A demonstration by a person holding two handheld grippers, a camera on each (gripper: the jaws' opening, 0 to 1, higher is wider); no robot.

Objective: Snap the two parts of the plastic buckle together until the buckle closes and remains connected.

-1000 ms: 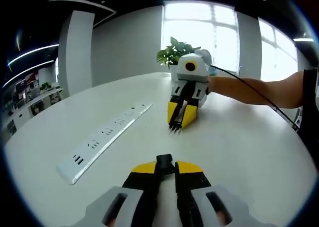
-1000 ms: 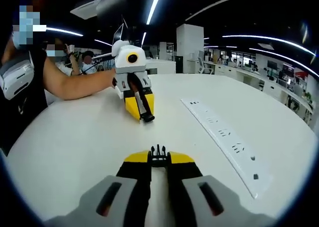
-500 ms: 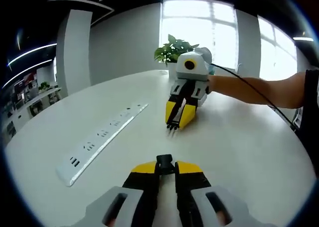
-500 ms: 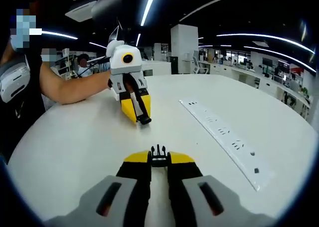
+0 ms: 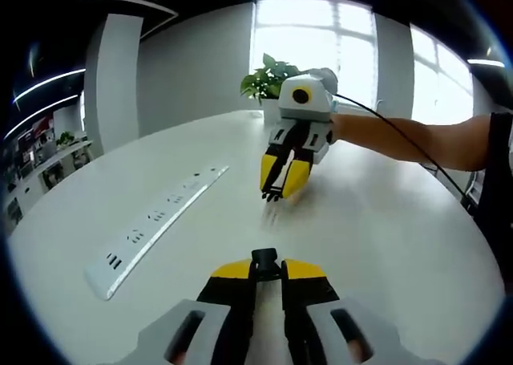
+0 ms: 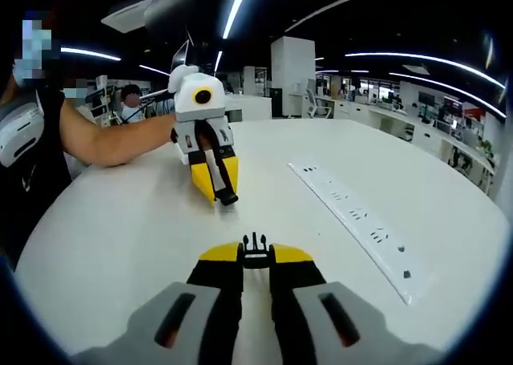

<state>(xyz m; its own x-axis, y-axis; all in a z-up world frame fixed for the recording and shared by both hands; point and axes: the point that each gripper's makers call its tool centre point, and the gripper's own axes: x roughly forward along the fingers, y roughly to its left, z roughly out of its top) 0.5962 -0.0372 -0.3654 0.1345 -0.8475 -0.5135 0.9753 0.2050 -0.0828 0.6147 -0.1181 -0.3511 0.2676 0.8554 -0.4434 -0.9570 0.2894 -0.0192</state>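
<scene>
White and round, the table [image 5: 385, 245] stands in a bright open office under strip ceiling lights. Seen in the left gripper view, the left gripper [image 5: 265, 262] has its yellow-tipped jaws pressed together on the socket half of the buckle [image 5: 265, 260], a black block poking out past the tips just above the tabletop. Across the table in that view the right gripper [image 5: 273, 193] points this way, lifted off the surface, with its jaws clamped on the other piece, whose prongs stick out at the tip. In the right gripper view those jaws are shut on the pronged half of the buckle [image 6: 255, 249], its three black tines showing beyond the yellow tips. Facing it there, the left gripper carries the socket half at its end, held by a person's bare forearm [image 6: 120, 140]. Both halves are well apart and aimed toward each other. A long white power strip [image 5: 152, 225] lies flat on the table off to the side, and a potted plant [image 5: 268, 80] sits at the far edge by the window [image 5: 313, 52].
</scene>
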